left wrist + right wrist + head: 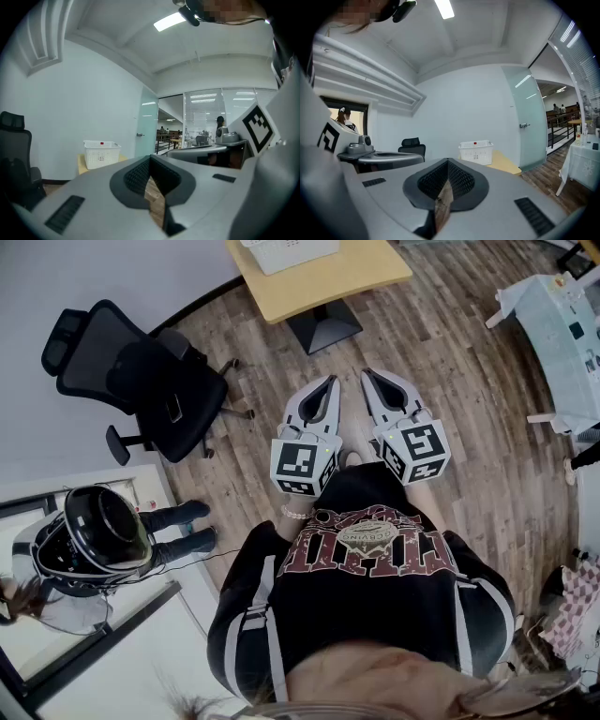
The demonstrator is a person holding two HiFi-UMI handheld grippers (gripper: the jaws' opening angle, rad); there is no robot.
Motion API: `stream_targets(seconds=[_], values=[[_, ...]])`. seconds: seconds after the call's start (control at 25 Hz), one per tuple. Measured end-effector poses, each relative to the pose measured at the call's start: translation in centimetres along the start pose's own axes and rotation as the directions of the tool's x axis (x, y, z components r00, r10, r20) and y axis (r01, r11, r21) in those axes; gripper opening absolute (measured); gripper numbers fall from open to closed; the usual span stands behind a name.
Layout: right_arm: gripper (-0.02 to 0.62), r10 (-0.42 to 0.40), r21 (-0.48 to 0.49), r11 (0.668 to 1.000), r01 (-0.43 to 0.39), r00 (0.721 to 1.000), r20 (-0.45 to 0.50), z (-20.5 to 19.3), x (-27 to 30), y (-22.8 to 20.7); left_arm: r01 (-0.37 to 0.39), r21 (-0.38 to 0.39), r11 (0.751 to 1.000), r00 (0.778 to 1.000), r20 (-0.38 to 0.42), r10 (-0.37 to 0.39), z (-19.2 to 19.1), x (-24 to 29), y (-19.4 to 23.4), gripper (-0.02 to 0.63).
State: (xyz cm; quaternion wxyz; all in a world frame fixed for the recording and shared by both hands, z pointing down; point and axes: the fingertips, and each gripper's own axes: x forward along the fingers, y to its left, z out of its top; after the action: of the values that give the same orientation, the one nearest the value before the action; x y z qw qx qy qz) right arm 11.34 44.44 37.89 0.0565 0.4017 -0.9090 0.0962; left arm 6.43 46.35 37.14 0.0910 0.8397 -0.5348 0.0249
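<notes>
From the head view I see both tools held side by side in front of the person's chest, above the wood floor (450, 343). The left gripper (330, 381) and right gripper (367, 374) each point toward the wooden table (328, 279), which stands near, just ahead of their tips. The white basket (286, 251) sits on it, well apart from both.

Only the gripper views settle the jaws. The left gripper (151, 158) is clenched tip to tip with nothing in it, and so is the right gripper (447, 161). They also show a small red thing at the basket's (476, 152) rim and a frosted glass door (525, 126), neither visible from above.

I count two grippers, two marker cubes (303, 463), one basket, one wooden table and one black office chair (159, 385), off to the left.
</notes>
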Motion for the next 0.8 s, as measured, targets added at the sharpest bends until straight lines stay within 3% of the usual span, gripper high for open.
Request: stream_targets(seconds=[0.8], values=[[0.016,0.045,0.01,0.999,-0.046,0.999,0.012,0.1,-0.4,-2.4,-0.039,-0.019,0.999,0.999,-0.01,0.039,-0.8,1.8,-1.2,0.046]])
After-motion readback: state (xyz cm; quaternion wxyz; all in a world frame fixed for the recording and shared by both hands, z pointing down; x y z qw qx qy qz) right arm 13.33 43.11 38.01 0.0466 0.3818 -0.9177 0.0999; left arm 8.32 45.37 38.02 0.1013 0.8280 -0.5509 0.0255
